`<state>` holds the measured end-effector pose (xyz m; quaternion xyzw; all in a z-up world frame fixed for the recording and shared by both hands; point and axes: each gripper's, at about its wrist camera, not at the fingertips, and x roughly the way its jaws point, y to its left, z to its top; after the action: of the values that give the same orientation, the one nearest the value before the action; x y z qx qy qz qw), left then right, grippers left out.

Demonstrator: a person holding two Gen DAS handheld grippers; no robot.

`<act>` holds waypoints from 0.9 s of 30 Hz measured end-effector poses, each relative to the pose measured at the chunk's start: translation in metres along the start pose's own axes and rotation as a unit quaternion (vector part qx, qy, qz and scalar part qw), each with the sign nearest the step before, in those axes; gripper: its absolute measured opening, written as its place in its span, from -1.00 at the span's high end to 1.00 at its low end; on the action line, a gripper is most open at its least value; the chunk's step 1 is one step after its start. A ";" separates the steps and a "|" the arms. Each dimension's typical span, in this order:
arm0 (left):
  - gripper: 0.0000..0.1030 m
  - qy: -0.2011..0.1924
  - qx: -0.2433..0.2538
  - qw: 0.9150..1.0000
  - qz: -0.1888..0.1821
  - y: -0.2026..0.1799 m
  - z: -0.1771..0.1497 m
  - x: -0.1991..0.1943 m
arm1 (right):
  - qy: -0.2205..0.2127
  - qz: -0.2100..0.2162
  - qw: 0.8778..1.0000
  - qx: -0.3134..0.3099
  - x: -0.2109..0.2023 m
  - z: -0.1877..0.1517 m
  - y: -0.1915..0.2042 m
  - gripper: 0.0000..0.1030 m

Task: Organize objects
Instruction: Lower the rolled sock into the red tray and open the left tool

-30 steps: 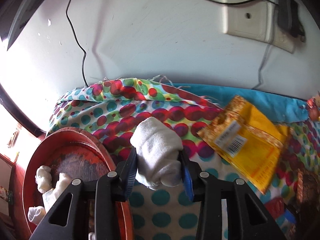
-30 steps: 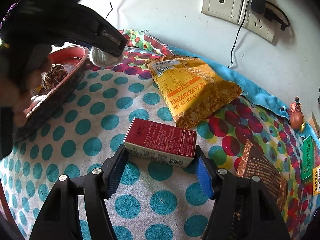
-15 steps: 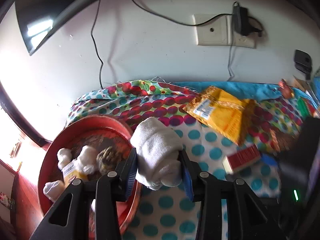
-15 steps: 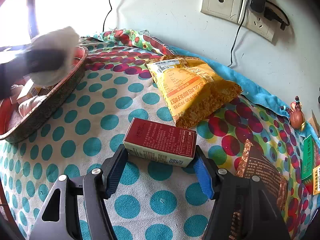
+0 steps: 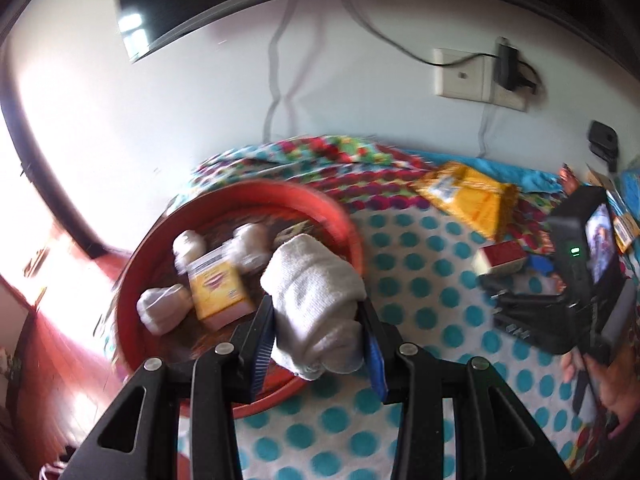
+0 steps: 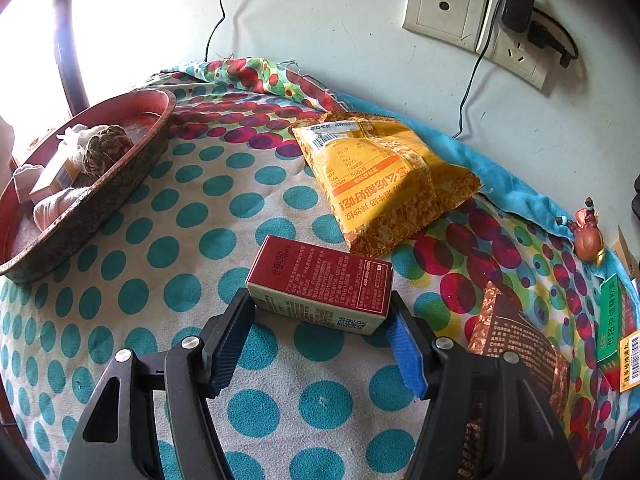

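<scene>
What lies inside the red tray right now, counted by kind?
white sock rolls: 3
yellow box: 1
rope ball: 1
Total: 5
Not counted: the sock roll held in the left gripper.

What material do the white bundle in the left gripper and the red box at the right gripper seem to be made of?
White bundle: soft knitted or terry cloth, matte, going by its ribbed fuzzy surface and rolled folds; perhaps a sock or towel. Red box: printed cardboard with a slight sheen, going by its sharp edges, small text and code square.

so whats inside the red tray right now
The red tray holds rolled white socks, a yellow box and a woven ball. Its near part is covered by the tongs-held sock.
</scene>
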<state>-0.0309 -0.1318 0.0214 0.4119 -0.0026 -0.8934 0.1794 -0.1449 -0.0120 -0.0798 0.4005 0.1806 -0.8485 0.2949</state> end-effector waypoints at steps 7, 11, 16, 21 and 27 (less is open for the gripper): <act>0.22 0.016 -0.072 0.996 0.048 0.081 -0.015 0.001 | 0.000 0.000 1.000 -0.001 -0.001 0.000 0.001 -0.20; 0.22 0.033 -0.105 0.992 0.059 0.120 -0.024 0.010 | -0.001 -0.001 1.000 -0.002 -0.001 -0.001 0.002 -0.21; 0.22 0.051 -0.131 0.989 0.041 0.143 -0.031 0.032 | -0.001 -0.002 1.000 -0.004 0.000 -0.001 0.000 -0.21; 0.22 0.069 -0.137 0.988 0.023 0.148 -0.036 0.054 | -0.002 -0.003 1.000 -0.005 -0.001 -0.001 0.000 -0.21; 0.22 0.085 -0.136 0.987 0.016 0.145 -0.036 0.072 | -0.001 -0.001 1.000 -0.005 -0.002 -0.002 0.000 -0.22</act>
<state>-0.0008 -0.2855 -0.0331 0.4583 0.1273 -0.8441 0.2476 -0.1432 -0.0103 -0.0793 0.3977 0.1845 -0.8486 0.2961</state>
